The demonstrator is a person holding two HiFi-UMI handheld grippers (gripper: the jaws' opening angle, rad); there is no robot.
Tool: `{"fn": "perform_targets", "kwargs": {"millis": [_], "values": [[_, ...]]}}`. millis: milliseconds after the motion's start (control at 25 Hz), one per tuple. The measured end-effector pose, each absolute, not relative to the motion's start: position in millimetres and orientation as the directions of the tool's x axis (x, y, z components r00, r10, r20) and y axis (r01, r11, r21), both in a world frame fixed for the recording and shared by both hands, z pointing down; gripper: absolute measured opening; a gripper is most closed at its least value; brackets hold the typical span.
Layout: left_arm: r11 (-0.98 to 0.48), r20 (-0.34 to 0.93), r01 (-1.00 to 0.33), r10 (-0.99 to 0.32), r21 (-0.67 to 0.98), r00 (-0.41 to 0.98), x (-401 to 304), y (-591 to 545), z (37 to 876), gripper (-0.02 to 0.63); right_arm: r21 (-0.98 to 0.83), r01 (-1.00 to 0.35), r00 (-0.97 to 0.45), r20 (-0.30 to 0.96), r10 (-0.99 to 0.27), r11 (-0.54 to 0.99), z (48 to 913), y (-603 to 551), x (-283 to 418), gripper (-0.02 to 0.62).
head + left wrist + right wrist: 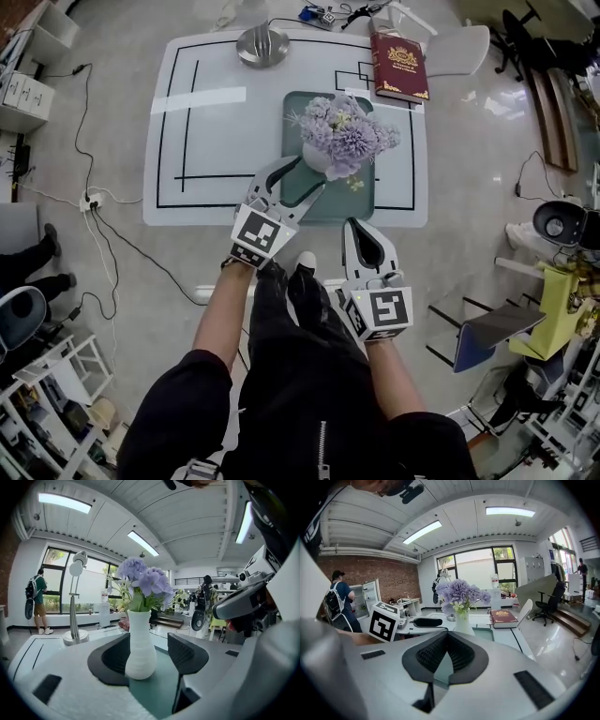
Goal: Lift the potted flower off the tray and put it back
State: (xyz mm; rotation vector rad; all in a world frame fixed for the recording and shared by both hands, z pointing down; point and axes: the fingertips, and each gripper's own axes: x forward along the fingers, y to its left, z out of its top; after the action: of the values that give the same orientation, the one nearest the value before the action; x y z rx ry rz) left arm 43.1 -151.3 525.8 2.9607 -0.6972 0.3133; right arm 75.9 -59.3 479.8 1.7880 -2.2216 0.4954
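A white ribbed vase (317, 157) of purple flowers (345, 136) stands on the green tray (362, 201) in the middle of the white table (211, 131). My left gripper (305, 174) reaches over the tray's front left corner, its jaws open. In the left gripper view the vase (140, 644) stands upright between the spread pads (187, 653), with a gap on the right side. My right gripper (354, 225) hangs at the table's front edge, short of the tray, shut and empty. From the right gripper view (446, 634) the flowers (459, 592) are well ahead.
A red book (400, 66) lies at the table's far right corner, and a round metal lamp base (262, 45) stands at the far middle. A white chair (464, 47) is behind the table. Cables (112, 225) run over the floor at left.
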Motion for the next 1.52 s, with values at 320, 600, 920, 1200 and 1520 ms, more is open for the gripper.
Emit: {"fn": "perform_targets", "kwargs": {"millis": [320, 600, 920, 1200, 1520], "values": [[-0.926, 0.116, -0.376, -0.371, 0.02, 0.921, 64.7, -183.6, 524.3, 0.327, -0.094, -0.986, -0.166, 0.44, -0.882, 0.138, 494.2, -62.4, 79.2, 0.008], [-0.951, 0.056, -0.311, -0.31, 0.006, 0.949, 94.9, -202.9, 513.5, 0.333, -0.072, -0.993, -0.119, 0.458, -0.881, 0.097, 504.7, -60.3, 86.1, 0.008], [-0.959, 0.029, -0.284, -0.283, 0.027, 0.959, 119.5, -210.1, 506.4, 0.333, -0.065, -0.996, -0.079, 0.469, -0.88, 0.054, 509.5, -51.9, 99.9, 0.008], [-0.965, 0.02, -0.262, -0.262, 0.006, 0.965, 131.8, -213.5, 504.3, 0.333, -0.069, -0.997, -0.051, 0.473, -0.879, 0.02, 510.2, -47.2, 109.7, 0.008], [-0.958, 0.015, -0.287, -0.287, -0.003, 0.958, 131.9, -219.0, 504.8, 0.293, -0.073, -0.997, -0.051, 0.476, -0.878, 0.018, 510.4, -43.3, 112.4, 0.008]]}}
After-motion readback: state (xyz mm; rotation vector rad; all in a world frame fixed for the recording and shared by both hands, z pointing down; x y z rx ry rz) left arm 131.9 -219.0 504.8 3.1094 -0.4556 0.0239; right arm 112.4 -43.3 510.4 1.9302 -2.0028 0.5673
